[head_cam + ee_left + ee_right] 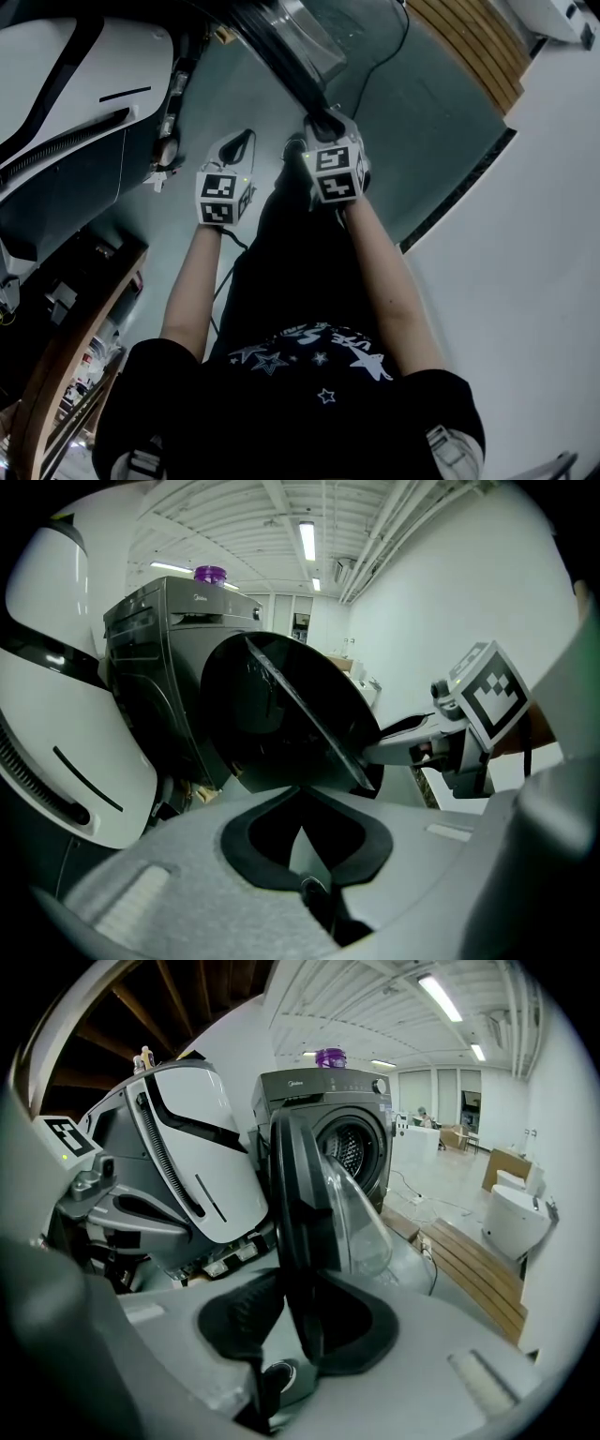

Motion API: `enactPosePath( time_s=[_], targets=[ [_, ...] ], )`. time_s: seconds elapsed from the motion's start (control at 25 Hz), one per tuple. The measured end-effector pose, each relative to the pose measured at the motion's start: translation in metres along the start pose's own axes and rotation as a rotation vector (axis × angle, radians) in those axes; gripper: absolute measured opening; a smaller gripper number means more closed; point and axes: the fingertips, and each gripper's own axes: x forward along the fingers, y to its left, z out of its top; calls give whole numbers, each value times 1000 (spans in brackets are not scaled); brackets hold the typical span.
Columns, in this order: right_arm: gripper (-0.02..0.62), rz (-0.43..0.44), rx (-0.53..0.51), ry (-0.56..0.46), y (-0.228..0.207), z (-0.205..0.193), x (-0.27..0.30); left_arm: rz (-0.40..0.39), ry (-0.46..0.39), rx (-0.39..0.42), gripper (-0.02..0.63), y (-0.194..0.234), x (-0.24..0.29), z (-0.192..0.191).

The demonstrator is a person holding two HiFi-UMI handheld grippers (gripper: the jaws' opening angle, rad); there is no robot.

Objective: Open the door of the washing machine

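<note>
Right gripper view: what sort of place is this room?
Probably a workshop or test lab: a dark grey front-loading washing machine stands in an open white hall with strip ceiling lights.

Overhead view; two close-up door (298, 1206) views.

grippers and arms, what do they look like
The left gripper and right gripper have pale grey bodies with black padded jaw linings; each carries a white cube with black square markers. The person wears a black short-sleeved T-shirt printed with white stars.
</note>
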Motion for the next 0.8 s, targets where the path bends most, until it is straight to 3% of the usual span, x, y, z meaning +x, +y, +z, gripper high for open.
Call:
enactPosePath(
  time_s=[0.44, 0.8],
  targets=[
    [110, 45, 27, 6, 59, -6, 6, -50, 10, 65, 11, 14, -1, -13],
    [110, 44, 17, -16, 85, -19, -38, -6, -39, 45, 11, 6, -62, -31]
  ],
)
